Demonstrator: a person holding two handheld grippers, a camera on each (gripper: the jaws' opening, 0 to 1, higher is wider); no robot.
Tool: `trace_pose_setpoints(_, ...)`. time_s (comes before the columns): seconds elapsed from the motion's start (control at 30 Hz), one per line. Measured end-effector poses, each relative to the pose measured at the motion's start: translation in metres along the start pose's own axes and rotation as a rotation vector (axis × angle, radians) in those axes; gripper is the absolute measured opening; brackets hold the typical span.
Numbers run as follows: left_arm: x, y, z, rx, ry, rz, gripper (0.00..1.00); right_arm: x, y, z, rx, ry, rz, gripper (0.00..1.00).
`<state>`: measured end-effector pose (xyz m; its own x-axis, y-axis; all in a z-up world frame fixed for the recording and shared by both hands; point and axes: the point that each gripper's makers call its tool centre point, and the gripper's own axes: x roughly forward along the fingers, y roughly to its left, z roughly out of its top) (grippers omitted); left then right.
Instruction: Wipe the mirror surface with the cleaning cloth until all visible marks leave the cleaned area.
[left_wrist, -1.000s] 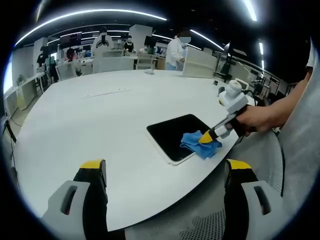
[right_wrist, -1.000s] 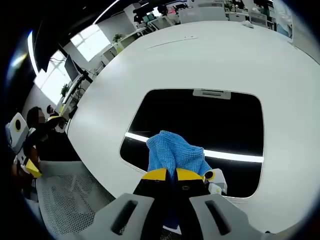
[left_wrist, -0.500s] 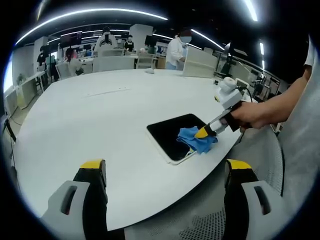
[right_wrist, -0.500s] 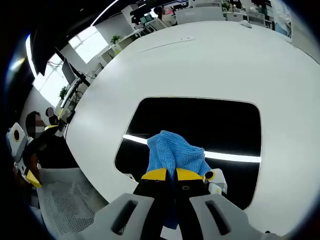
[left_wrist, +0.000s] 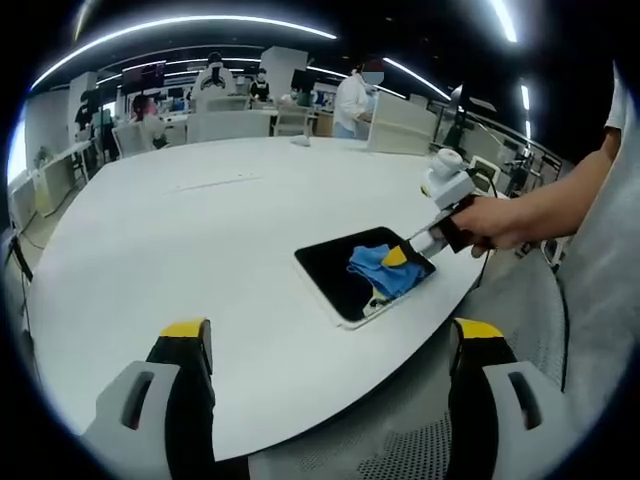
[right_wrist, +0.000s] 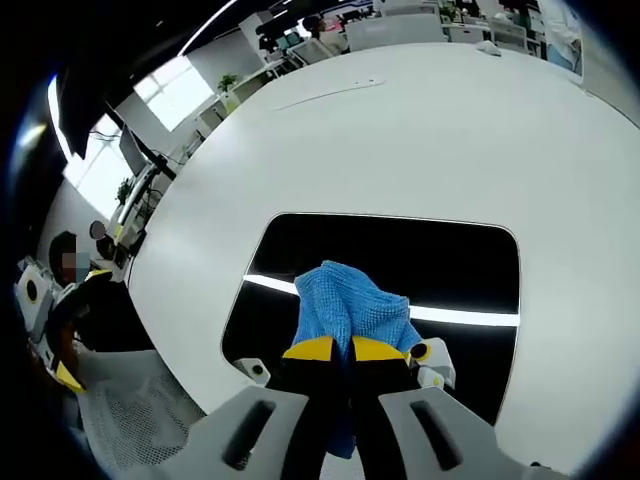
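- The right gripper (right_wrist: 345, 350) has its jaws squeezed tight on the blue cloth (right_wrist: 350, 305), so it can rub.
- The cloth presses on the dark mirror (right_wrist: 450, 265), which lies flat on the white surface (right_wrist: 420, 130).
- The left gripper (left_wrist: 330, 345) waits aside, jaws wide apart.

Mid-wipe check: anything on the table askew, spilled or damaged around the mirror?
Nothing stands out. The mirror lies flat on the white table, near its edge, with no crack or spill that I can see. The right gripper is shut on the blue cloth, pressed to the glass. The left gripper is open, off the table.
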<state>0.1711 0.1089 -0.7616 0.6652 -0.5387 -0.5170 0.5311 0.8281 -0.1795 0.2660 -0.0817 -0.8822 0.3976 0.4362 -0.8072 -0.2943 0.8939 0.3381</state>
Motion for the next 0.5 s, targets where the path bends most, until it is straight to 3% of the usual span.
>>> trace_pose_setpoints(0.5, 0.000, 0.003, 0.001, -0.019, -0.008, 0.008, 0.97, 0.017, -0.013, 0.027, -0.008, -0.007, -0.015, 0.00)
